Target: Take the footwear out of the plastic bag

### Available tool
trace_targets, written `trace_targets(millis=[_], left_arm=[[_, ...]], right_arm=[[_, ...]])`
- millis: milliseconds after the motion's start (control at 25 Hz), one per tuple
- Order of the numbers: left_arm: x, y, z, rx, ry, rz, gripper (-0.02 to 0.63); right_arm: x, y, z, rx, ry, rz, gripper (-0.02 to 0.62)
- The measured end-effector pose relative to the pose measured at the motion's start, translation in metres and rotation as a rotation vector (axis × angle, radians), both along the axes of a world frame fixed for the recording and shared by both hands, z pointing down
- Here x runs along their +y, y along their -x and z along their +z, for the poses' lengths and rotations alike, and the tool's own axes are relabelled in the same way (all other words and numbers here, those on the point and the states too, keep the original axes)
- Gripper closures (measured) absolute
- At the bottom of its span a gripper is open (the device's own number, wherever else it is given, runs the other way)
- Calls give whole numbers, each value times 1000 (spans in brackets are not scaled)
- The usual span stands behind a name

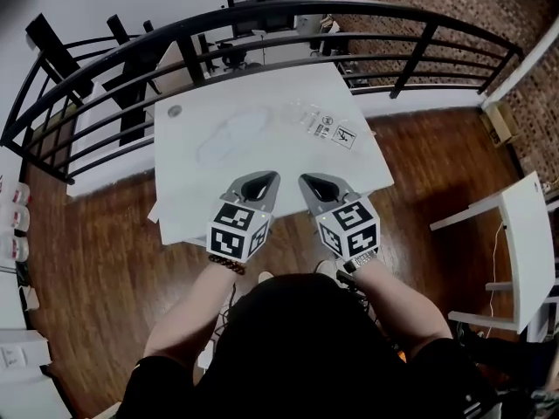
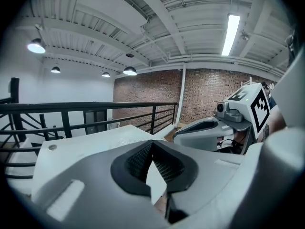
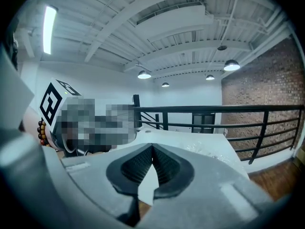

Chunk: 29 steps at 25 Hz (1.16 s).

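Observation:
A pale, flat piece of footwear (image 1: 229, 136) lies on the white table (image 1: 183, 190), left of middle and hard to tell from the tabletop. To its right lies a crumpled clear plastic bag (image 1: 321, 124) with printed labels, also faint in the right gripper view (image 3: 207, 150). My left gripper (image 1: 265, 178) and right gripper (image 1: 313, 181) hover side by side over the table's near edge, well short of both items. The left gripper's jaws (image 2: 152, 143) are shut and hold nothing. My right gripper (image 3: 152, 148) is likewise shut and holds nothing.
A black metal railing (image 1: 262, 16) curves round the far side of the table. A small round disc (image 1: 174, 111) sits at the table's far left corner. White furniture (image 1: 517, 238) stands on the wooden floor (image 1: 96, 260) to the right.

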<state>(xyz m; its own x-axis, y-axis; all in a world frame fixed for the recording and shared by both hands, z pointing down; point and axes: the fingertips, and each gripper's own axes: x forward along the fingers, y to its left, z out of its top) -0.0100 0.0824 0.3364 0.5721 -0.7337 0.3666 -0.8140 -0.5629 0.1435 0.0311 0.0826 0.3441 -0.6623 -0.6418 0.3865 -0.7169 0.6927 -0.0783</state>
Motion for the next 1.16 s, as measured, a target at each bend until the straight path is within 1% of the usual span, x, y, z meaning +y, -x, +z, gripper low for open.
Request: trace_targets(millis=[200, 600, 1160], left_arm=[[1, -20, -1, 8, 6, -29, 589], [0, -47, 2, -25, 4, -57, 589], [-4, -56, 4, -50, 0, -60, 589]], right_arm=[[-4, -16, -6, -9, -2, -23, 603], [-6, -37, -8, -15, -16, -66, 603], [-9, -47, -9, -21, -25, -72, 603]])
